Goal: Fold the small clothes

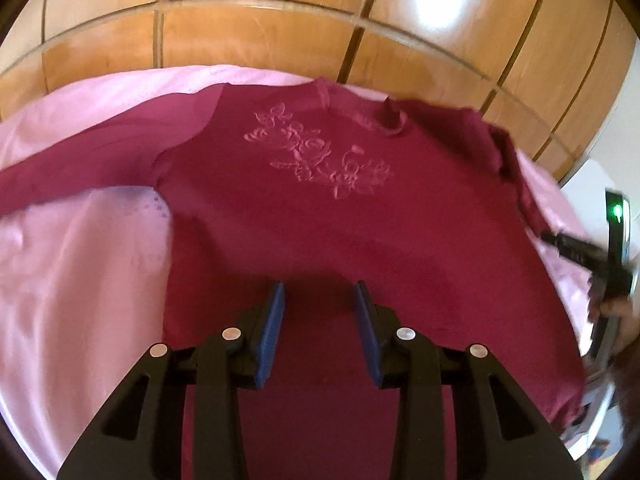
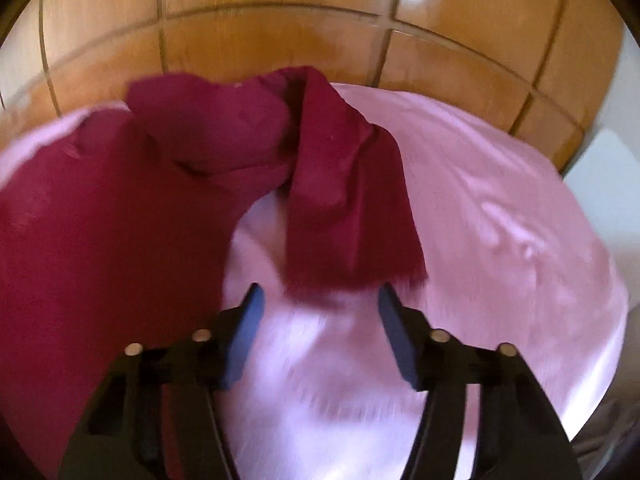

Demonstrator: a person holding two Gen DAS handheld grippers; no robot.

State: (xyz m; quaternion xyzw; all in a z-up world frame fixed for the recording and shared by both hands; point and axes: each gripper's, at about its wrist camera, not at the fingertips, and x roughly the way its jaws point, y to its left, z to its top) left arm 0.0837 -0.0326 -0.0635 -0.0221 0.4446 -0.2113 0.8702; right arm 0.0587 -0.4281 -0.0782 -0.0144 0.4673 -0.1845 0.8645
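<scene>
Through the left wrist camera we see a dark red top (image 1: 320, 220) spread front-up on a pink sheet (image 1: 80, 272), with a pale pink floral embroidery (image 1: 320, 156) across its chest and the neckline (image 1: 360, 108) toward the far edge, next to a wooden panelled wall (image 1: 280, 32). One sleeve (image 1: 80, 164) stretches out flat to the left, while the fabric at the far right edge is bunched and rumpled. Our left hand-held gripper (image 1: 319, 300) hovers above the lower part of the top with its blue-padded fingers (image 1: 272, 332) spread apart and nothing between them. At the right edge of this view we catch the other hand-held gripper, black with a green light, beside the hem side of the garment; it is blurred. Through the right wrist camera the same dark red top (image 2: 100, 220) fills the left side, and its other sleeve (image 2: 344, 208) lies twisted and folded down over the pink sheet (image 2: 500, 220), the cuff end pointing toward us. Our right hand-held gripper (image 2: 320, 300) is released, its blue pads (image 2: 400, 340) wide apart, with the sleeve's cuff just beyond the fingertips and not gripped; whether anything touches we cannot tell, as the view is blurred. The wooden wall (image 2: 280, 40) runs behind the bed.
</scene>
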